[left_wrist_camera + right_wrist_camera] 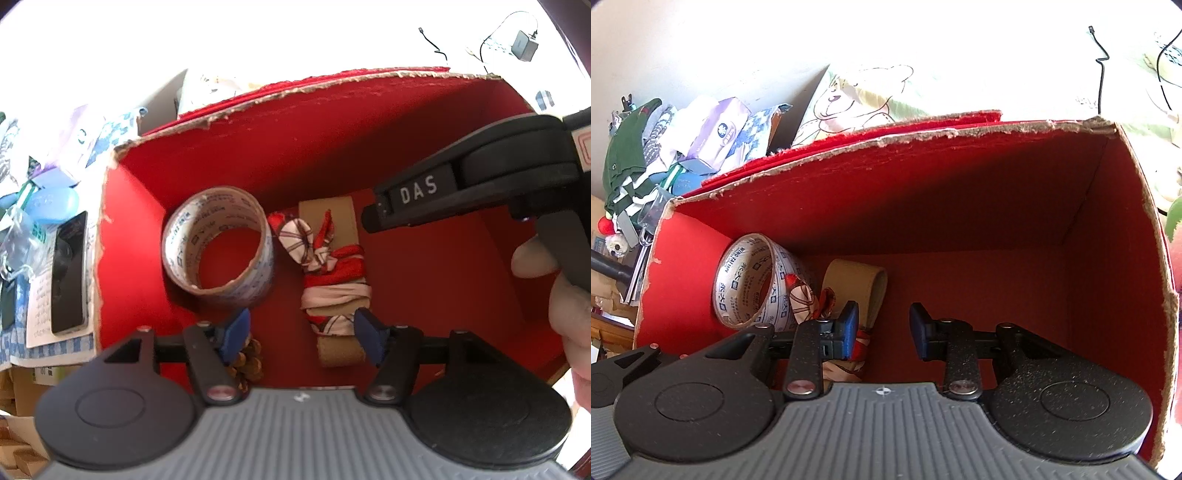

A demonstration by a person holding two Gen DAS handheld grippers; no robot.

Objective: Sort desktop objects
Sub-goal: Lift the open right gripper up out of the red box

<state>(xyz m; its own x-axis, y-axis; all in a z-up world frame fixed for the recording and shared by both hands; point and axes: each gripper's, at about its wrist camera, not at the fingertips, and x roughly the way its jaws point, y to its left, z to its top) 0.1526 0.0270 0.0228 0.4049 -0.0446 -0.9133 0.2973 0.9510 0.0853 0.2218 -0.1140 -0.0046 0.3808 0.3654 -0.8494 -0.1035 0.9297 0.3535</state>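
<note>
Left claw (301, 338) is spread wide over the floor of the red box (424, 258), pads not pressing on anything. The scarf-wrapped card (334, 280), a tan strip of cardboard with a red and white patterned cloth knotted round it, lies flat just past the pads, its near end beside the right pad. A brown pinecone-looking thing (247, 363) sits half hidden under the left pad; can't tell exactly what it is.

Right claw (882, 330) is part open with only bare red box floor between the pads, gripping nothing. From the left wrist you see that right tool from the side, a hand (569, 295) round its handle and "DAS" in white letters on the black body.

Tape roll (218, 251) stands tilted in the left part of the box, next to the scarf-wrapped card. The right wrist view gives the clearest print on it: "WING TAI TAPE" plus repeated Chinese characters that are too small to read properly.

Only the left wrist shows a dark phone (68, 273) lying on paper outside the box's left wall, and a charger plug (523, 45) with cables at top right. Only the right wrist shows a bear drawing (849, 103) on pale fabric behind the box, plus a heap of clothes and packets (683, 147) at left. The box's torn cardboard rim blocks most of the worktop.
</note>
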